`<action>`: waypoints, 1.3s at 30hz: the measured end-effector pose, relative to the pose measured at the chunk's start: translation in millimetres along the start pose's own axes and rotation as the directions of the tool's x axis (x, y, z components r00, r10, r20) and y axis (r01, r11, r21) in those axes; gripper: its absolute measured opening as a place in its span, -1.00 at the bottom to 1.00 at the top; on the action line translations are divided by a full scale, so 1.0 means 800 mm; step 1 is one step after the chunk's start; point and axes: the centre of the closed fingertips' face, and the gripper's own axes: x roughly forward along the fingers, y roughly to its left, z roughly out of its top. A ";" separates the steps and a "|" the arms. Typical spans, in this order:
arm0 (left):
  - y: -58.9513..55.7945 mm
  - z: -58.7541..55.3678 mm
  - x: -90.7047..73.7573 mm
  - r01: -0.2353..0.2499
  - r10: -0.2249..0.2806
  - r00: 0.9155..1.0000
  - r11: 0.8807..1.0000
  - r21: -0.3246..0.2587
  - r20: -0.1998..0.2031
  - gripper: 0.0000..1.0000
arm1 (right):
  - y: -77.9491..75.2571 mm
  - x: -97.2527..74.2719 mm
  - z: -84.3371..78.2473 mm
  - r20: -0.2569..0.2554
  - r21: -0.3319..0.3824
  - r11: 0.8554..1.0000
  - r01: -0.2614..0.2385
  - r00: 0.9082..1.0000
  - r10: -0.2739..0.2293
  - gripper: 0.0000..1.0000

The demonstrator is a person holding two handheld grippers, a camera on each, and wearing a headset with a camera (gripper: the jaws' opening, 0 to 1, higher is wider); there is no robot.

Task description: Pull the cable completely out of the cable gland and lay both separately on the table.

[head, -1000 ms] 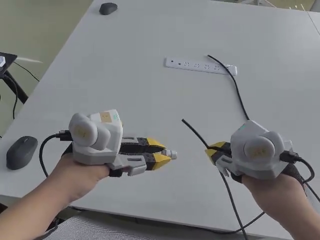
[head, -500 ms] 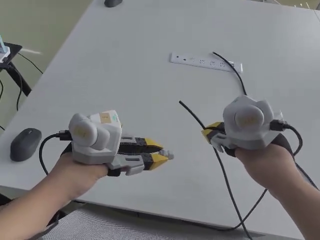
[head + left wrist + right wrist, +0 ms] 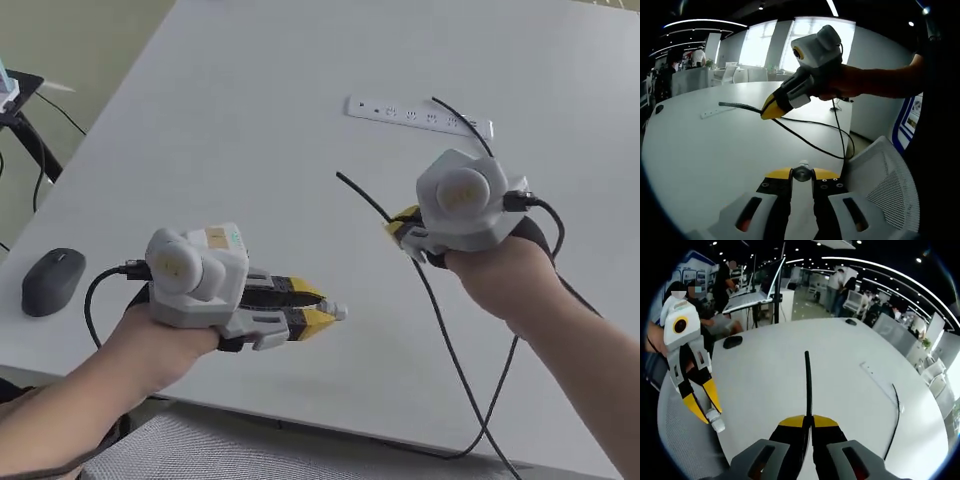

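My left gripper (image 3: pixel 326 313): jaws clamped on the small cable gland (image 3: pixel 717 425) at their tips | my right gripper (image 3: pixel 809 421): jaws pinching the cable (image 3: pixel 808 380), short end jutting ahead, rest trailing behind | I judge cable light, springy; gland hard, rolls easily: hold its body.

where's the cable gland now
The small pale cable gland is pinched at the tips of the left gripper, low centre in the head view, apart from the black cable in the right gripper.

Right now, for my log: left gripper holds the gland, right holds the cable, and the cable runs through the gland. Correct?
No: the cable is clear of the gland, its end free, per the head view. Grips are as stated.
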 end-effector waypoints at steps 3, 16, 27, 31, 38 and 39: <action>0.000 -0.007 0.002 0.005 -0.005 1.000 1.000 0.022 0.001 -0.70 | 0.014 0.018 0.007 -0.006 -0.041 0.999 -0.026 1.000 0.026 -1.00; 0.007 -0.059 0.013 0.042 -0.042 0.998 0.999 0.011 -0.052 -0.70 | 0.068 0.082 0.056 0.008 -0.117 0.983 -0.140 0.990 0.141 -1.00; 0.022 -0.094 0.028 0.078 -0.077 0.992 0.997 0.006 -0.099 -0.69 | 0.111 0.139 0.041 -0.026 -0.172 0.957 -0.234 0.972 0.233 -1.00; 0.034 -0.103 0.029 0.072 -0.072 0.992 0.997 -0.003 -0.106 -0.69 | 0.114 0.156 0.033 -0.031 -0.147 0.956 -0.255 0.967 0.253 -1.00; 0.050 -0.127 0.027 0.054 -0.058 0.990 0.998 -0.027 -0.133 -0.69 | 0.132 0.182 0.015 -0.081 -0.175 0.939 -0.297 0.954 0.287 -1.00; 0.052 -0.131 0.026 0.053 -0.056 0.989 0.998 -0.027 -0.135 -0.69 | 0.134 0.186 0.013 -0.089 -0.175 0.938 -0.300 0.953 0.288 -1.00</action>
